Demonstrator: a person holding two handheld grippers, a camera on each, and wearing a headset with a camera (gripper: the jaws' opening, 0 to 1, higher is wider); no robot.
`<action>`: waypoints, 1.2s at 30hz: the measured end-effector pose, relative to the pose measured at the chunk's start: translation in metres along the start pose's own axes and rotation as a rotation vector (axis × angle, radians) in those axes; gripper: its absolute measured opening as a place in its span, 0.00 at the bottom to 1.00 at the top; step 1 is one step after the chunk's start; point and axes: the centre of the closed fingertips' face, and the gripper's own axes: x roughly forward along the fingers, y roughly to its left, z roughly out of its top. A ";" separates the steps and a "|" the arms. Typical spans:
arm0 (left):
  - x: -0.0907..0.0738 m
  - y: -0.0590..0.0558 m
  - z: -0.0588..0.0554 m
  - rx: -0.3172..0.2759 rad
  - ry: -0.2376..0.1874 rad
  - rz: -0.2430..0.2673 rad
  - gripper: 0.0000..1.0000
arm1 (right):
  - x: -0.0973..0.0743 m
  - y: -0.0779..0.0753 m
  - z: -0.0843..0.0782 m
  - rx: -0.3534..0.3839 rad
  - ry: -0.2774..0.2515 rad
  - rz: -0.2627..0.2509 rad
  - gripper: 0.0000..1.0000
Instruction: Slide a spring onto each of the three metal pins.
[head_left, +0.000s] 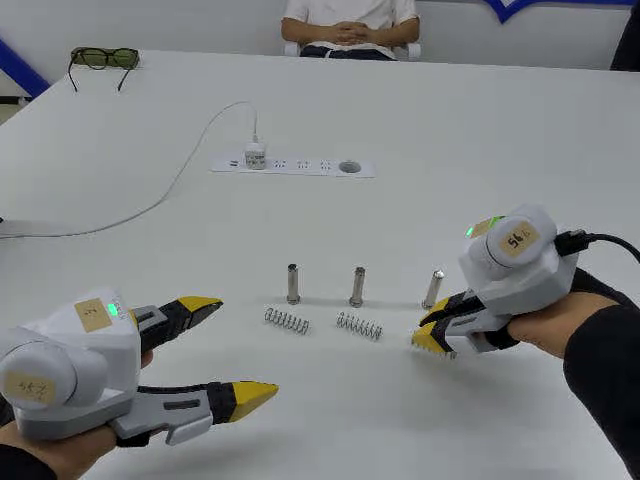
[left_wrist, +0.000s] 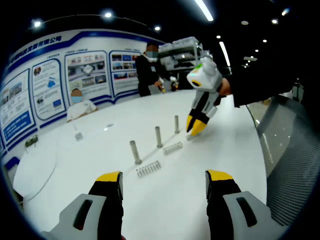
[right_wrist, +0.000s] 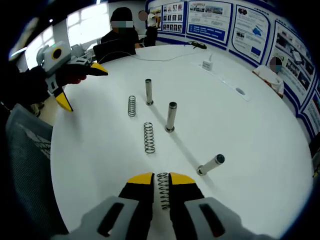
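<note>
Right gripper (head_left: 438, 338), lower right of the head view, has its jaws narrowed onto the held spring (right_wrist: 163, 189). In the right gripper view the spring lies lengthwise between the yellow tips at bottom centre. It is pinched by its sides, probably so an open end stays free to go over a pin. The tips are low by the white table (head_left: 420, 120); can't tell if the spring is off the surface.

Three metal pins stand in a row mid-frame: left pin (head_left: 293, 283), middle pin (head_left: 357, 286), right pin (head_left: 433, 289). All are bare. The right pin is just beside the right gripper, so it is likely the first target. It looks slanted, which may be lens angle.

Two loose springs lie flat just below the row: left spring (head_left: 287, 320) in front of the left pin, middle spring (head_left: 359, 326) in front of the middle pin. Each looks laid out beside its own pin for easy pickup.

Left gripper (head_left: 225, 350), lower left, has its jaws spread wide and holds nothing. It points toward the left spring, near it but apart, looks ready to take it.

Power strip (head_left: 292, 165) sits upper centre, well away from the work.
</note>
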 end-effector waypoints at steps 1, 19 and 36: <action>0.000 0.000 0.000 0.000 0.001 0.000 0.68 | 0.001 -0.001 -0.001 -0.012 0.010 -0.003 0.12; -0.001 0.000 -0.004 -0.010 0.004 0.006 0.68 | 0.013 0.002 -0.007 -0.087 0.109 0.047 0.12; 0.004 -0.008 -0.002 -0.009 -0.002 -0.016 0.67 | -0.001 0.004 0.008 -0.051 0.026 0.029 0.12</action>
